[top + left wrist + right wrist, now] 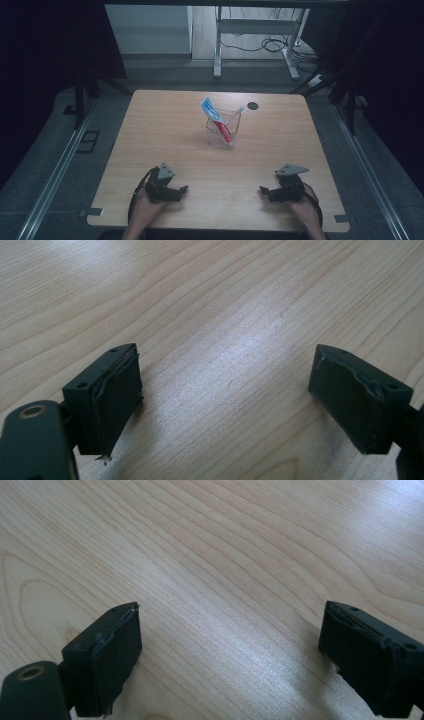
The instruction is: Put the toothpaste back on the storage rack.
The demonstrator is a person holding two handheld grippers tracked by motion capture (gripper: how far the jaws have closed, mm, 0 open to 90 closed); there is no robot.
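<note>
We rest both grippers, left (183, 189) and right (262, 190), jaws spread and empty, on the table (165, 130), well short of the cup (223, 131).

A light wooden table (165, 125) with rounded corners was seen standing on a grey floor (55, 165). A clear plastic cup (222, 132) had been set directly on the tabletop, a little beyond its middle and toward the far edge. A small dark round spot (253, 105) was seen on the wood just to the right of the cup, near the far edge. Pale wood grain was shown up close in both gripper views.
</note>
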